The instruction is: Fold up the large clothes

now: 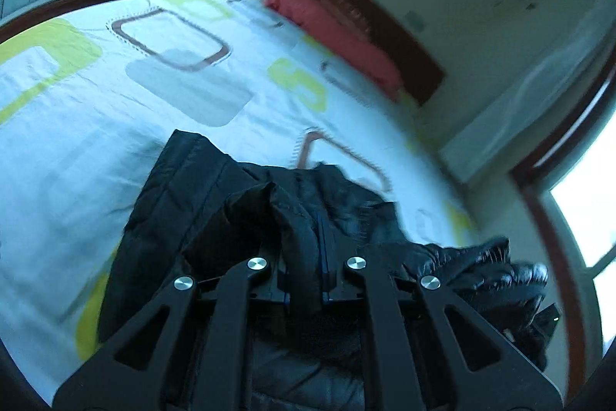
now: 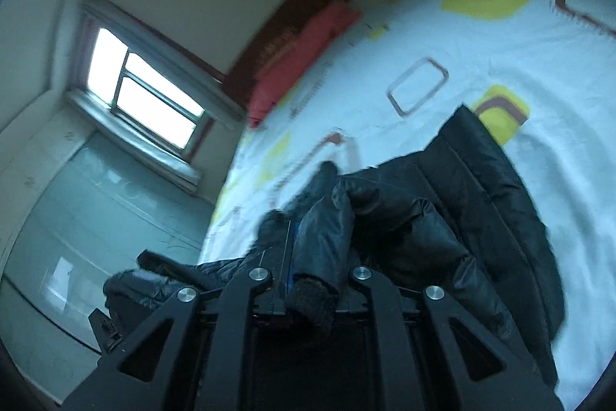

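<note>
A black puffer jacket (image 1: 184,195) lies bunched on a bed with a white patterned sheet (image 1: 77,110). In the left wrist view my left gripper (image 1: 306,257) is shut on a thick fold of the jacket, which rises between its fingers and hides the tips. In the right wrist view my right gripper (image 2: 312,257) is shut on another part of the jacket (image 2: 481,180), a shiny sleeve-like roll with a dark knitted cuff (image 2: 312,299) hanging out toward the camera. The rest of the jacket trails to the right over the sheet (image 2: 462,37).
A red pillow (image 1: 331,26) (image 2: 304,52) lies at the dark wooden headboard (image 1: 385,22). A window (image 2: 142,95) is in the wall left of the bed in the right wrist view. Pale floor (image 2: 96,210) runs along the bed's side.
</note>
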Tool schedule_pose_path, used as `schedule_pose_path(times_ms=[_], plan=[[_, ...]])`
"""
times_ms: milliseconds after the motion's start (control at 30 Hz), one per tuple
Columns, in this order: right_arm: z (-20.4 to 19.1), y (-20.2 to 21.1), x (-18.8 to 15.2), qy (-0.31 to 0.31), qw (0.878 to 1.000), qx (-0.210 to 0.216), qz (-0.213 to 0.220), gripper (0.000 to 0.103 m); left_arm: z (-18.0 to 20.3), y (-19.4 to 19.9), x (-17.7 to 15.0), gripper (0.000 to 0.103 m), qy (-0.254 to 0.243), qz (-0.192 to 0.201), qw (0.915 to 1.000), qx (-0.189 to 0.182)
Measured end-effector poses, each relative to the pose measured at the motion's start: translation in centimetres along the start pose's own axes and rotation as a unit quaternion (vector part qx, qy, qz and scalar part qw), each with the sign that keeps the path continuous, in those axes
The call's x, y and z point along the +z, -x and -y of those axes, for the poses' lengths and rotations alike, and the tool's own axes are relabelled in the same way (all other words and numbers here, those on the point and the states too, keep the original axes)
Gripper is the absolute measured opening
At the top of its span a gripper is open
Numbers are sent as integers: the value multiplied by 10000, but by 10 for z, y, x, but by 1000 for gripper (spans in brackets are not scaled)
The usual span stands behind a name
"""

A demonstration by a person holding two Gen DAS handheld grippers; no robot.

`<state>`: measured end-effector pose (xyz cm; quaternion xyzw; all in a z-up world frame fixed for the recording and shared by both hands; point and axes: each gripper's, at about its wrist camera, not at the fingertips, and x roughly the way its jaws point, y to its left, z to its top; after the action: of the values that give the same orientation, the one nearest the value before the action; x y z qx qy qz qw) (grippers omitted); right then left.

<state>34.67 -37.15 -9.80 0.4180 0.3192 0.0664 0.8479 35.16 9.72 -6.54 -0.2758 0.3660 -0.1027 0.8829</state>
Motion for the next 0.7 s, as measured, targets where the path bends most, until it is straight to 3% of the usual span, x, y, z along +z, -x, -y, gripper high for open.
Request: schedule_pose_path(times_ms=[200, 533, 633, 667, 700], plan=[[34, -55, 10, -90, 9989, -414, -220, 11, -14, -75, 0, 9, -258, -250, 9973, 646], [33, -74, 23, 22, 9991, -398, -151, 15, -28, -101, 6, 12, -162, -304, 9971, 682], [29, -70, 30, -20, 9995, -255, -174, 30, -23, -94, 15, 18, -121, -338, 9978, 548], [28, -66, 31, -37, 9998, -157, -137, 44, -22, -87, 19, 20, -109, -317, 9983, 471], [25, -58, 33, -57, 10000, -71, -20, 57, -21, -83, 22, 30, -90, -303, 9987, 388]])
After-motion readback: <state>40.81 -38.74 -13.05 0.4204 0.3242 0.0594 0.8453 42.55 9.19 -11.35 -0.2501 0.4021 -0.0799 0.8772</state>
